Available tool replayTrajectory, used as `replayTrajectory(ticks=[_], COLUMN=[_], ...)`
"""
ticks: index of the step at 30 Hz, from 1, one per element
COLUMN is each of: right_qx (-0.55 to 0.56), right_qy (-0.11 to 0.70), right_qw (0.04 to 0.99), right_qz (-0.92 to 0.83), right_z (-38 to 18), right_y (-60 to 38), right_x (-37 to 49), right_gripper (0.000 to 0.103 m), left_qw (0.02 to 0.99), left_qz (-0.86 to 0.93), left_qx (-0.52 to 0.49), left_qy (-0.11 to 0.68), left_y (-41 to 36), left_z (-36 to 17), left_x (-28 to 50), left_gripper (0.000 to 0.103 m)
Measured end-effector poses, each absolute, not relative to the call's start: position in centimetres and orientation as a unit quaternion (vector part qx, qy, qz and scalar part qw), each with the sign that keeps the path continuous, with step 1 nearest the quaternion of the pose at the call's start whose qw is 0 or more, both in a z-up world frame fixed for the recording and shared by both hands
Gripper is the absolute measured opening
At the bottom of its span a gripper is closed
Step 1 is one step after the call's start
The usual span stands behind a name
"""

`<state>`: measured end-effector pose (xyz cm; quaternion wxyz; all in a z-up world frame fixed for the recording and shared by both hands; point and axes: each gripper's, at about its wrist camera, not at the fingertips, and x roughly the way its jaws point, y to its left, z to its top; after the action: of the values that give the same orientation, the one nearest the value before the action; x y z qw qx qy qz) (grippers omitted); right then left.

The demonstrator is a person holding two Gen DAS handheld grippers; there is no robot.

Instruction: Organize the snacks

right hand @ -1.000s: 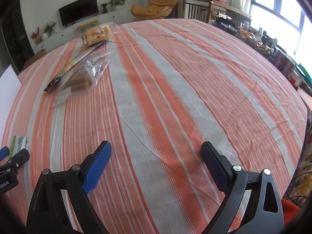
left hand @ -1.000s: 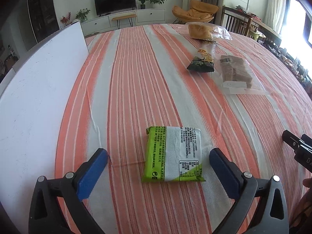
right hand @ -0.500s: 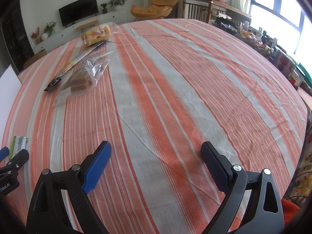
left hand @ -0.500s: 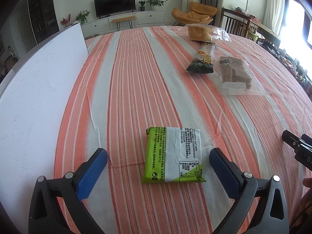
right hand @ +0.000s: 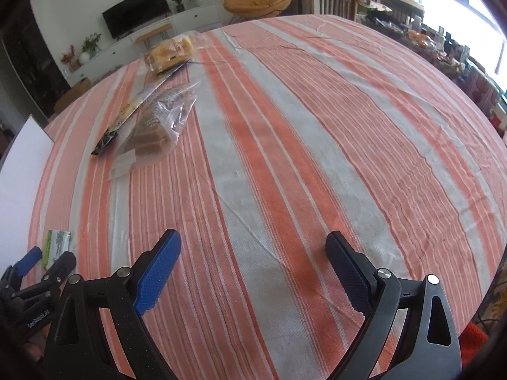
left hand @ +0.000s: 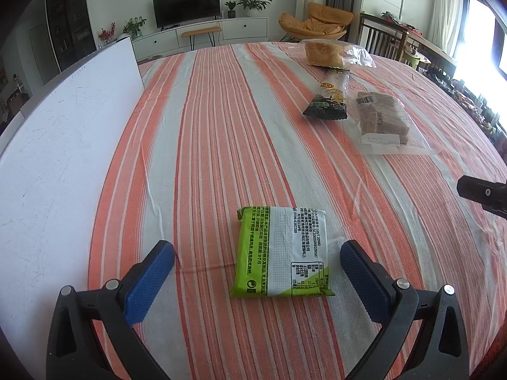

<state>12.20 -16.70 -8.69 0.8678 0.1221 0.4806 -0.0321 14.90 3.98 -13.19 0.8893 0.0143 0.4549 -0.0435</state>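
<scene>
Packet (left hand: pixel 280 251) (green) between spread left gripper (left hand: pixel 257 277); right gripper (right hand: pixel 253 274) spread, empty.

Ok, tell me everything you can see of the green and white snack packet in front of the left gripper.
The green and white snack packet is a flat, roughly square pillow pack of glossy film, sealed, with printed text, a nutrition table and a green band down its left side. It lies flat on the striped tablecloth, printed back up, between the open fingers of the left gripper. Nothing but the cloth touches it.
</scene>
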Motion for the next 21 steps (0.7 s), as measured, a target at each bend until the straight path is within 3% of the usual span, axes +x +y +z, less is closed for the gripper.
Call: replayTrajectory(ticks=[4,9,15,16,19,21], right_qx=[0.102,0.057,0.018,0.014,0.007,0.024], right_qy=[0.477,0.548,0.542,0.539,0.531,0.537], right_qw=[0.873,0.834,0.840,0.842,0.847,0.843], right_qz=[0.002,-0.031,-0.022,-0.013,-0.003,0.004], right_z=[-6.3,-9.3,-10.5,-10.4,-9.5,-9.2], right_y=[-13.6,-10.5,-9.1,-9.3,-10.5,-12.1], right_x=[17.7,25.1,26.2,25.8,24.5,23.3], right_gripper=[0.094,0.094,0.094,0.091,0.062,0.055], left_qw=[0.889,0.889,0.889,0.889,0.889,0.889], left_qz=[-0.044,-0.044,-0.044,-0.044,-0.044,-0.044], left_qx=[0.014,0.014,0.014,0.014,0.014,0.014], left_qy=[0.455,0.455,0.455,0.455,0.455,0.455], left_y=[4.0,4.0,4.0,3.9,3.9,3.8], left_z=[-13.2,-13.2,-13.2,-13.2,-13.3,-13.3], left_x=[14.9,14.9,14.9,15.0,15.0,15.0], left_gripper=[0.103,0.103,0.103,0.103,0.103,0.103])
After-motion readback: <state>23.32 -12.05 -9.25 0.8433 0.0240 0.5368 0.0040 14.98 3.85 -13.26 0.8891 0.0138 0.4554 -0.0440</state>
